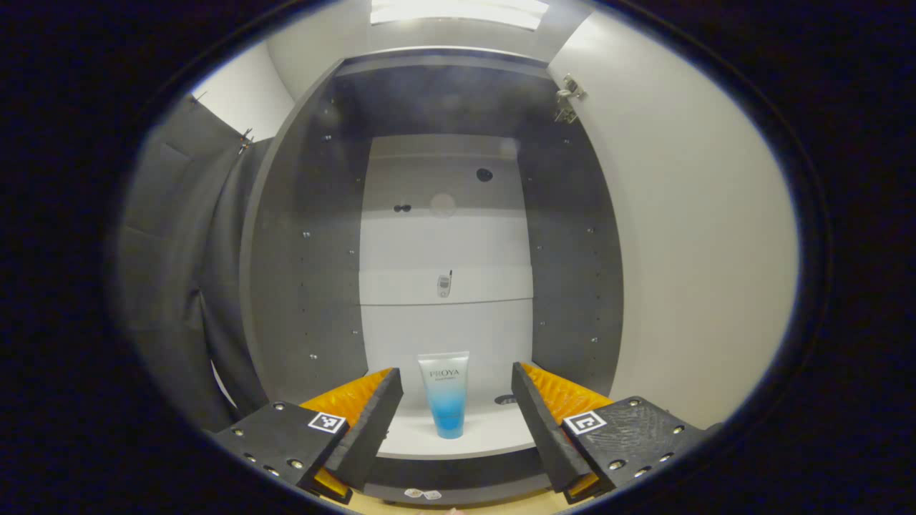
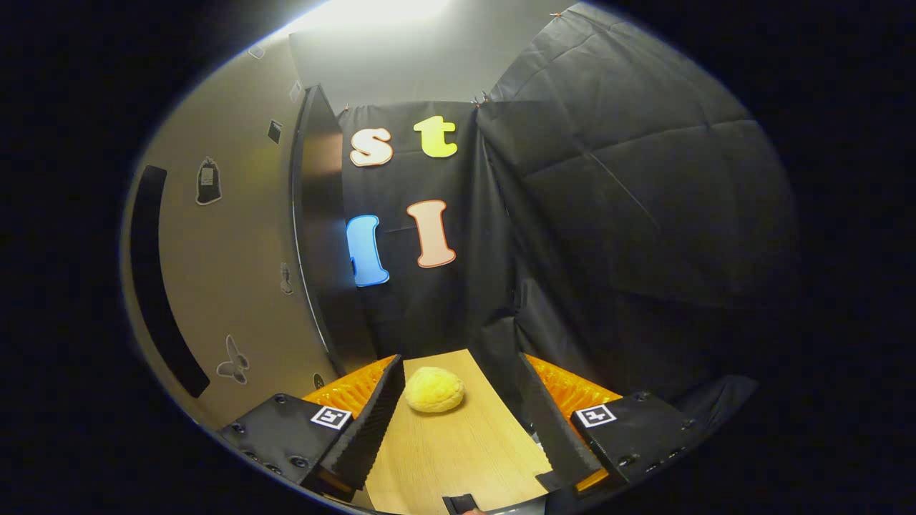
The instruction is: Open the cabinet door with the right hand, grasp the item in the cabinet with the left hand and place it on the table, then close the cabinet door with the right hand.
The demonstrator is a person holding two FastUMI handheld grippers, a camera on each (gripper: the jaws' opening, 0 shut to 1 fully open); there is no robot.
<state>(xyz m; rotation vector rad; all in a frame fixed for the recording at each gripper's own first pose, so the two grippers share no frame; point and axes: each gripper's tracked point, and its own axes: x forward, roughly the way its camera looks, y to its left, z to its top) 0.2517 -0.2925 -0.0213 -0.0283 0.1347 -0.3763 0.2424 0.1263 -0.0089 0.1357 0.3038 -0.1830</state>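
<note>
In the left gripper view the cabinet point(image 1: 315, 236) stands open, its dark side walls framing a pale back panel, and its door point(image 1: 687, 243) is swung out to the right with a metal hinge point(image 1: 569, 91) showing near the top corner. A tube point(image 1: 445, 393), white at the top and fading to blue at the bottom, stands upright on its cap on the white lowest shelf point(image 1: 486, 438), toward the shelf's front edge. The left tongs point(image 1: 456, 418) are spread wide and empty, pointing straight into the opening, with the tube seen between the two fingers point(image 1: 376, 418) and touching neither; it stands farther in than the fingertips. In the right gripper view the right tongs point(image 2: 458, 422) are also spread wide and hold nothing, hanging above the wooden tabletop point(image 2: 458, 450). A round yellow bun-like object point(image 2: 434, 389) lies on that tabletop just ahead of the tongs, closer to the left finger in this view, apart from both. To the left in this view rises the outer face of the open cabinet door point(image 2: 222, 286), pale, with a long dark handle point(image 2: 154, 279) and small stickers point(image 2: 232, 366) on it. Black cloth point(image 2: 630, 214) forms the wall behind the tabletop.
</note>
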